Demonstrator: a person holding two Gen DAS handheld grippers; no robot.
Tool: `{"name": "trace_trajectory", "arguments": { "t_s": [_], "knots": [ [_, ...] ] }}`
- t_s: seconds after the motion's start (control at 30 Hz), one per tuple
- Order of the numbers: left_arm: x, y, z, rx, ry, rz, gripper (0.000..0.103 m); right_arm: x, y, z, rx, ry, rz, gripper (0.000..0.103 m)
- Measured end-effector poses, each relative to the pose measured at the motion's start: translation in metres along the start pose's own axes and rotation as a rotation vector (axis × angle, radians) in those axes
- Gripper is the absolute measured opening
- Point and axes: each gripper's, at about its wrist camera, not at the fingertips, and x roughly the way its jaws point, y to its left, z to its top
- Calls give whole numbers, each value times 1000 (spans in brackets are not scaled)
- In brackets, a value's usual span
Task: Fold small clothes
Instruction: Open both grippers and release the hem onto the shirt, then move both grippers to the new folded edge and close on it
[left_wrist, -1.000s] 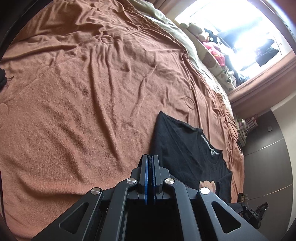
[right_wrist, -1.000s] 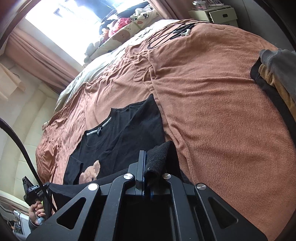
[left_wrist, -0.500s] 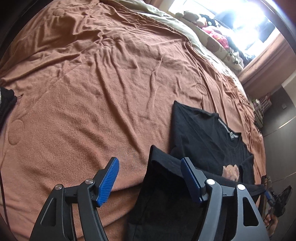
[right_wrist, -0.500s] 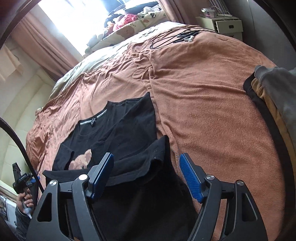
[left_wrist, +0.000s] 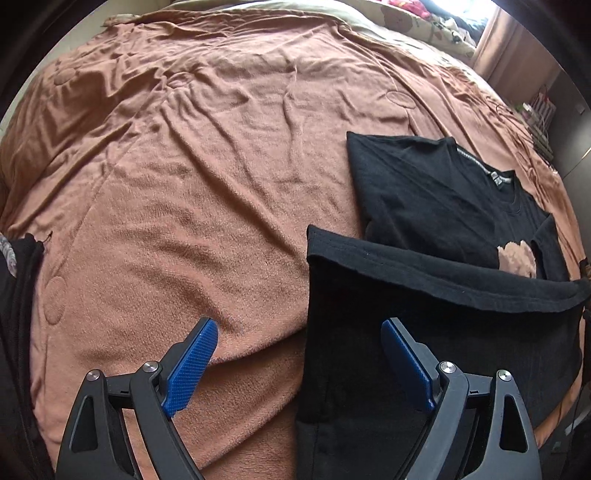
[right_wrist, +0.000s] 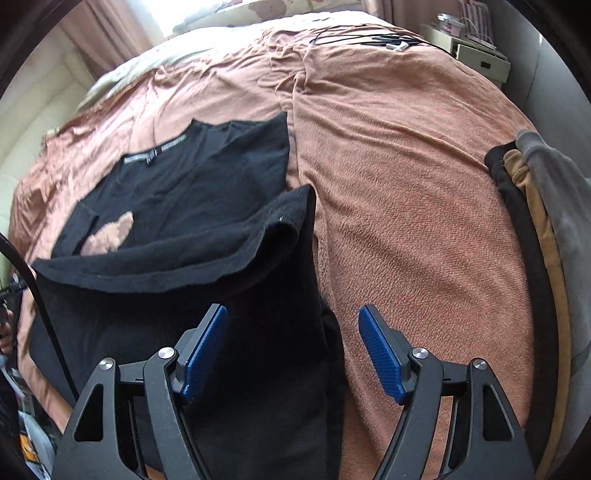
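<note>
Shirt (left_wrist: 424, 192) hem edge cut off below left gripper (left_wrist: 299, 334), whose jaws are opening, empty; collar ahead. Right gripper (right_wrist: 293, 325) stands open, empty.

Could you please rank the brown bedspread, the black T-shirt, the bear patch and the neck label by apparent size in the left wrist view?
1. Brown bedspread, filling most of the view.
2. Black T-shirt, though its near part is enlarged by closeness to the camera.
3. Bear patch.
4. Neck label, smallest.
</note>
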Motion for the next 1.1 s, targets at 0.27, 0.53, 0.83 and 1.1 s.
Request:
{"name": "trace_trajectory", "arguments": {
  "t_s": [0.27,0.53,0.83,1.1],
  "knots": [
    [30,-2,6,28,44,41,91,35,11,14,-44,51,-73,72],
    [41,-3,35,23,17,54,91,54,8,39,-38,32,-73,72],
    [62,2,60,-42,10,64,91,77,-1,66,13,8,-86,70],
    [52,10,58,-80,-21,-10,82,74,-13,64,69,-5,13,51]
  ]
}}
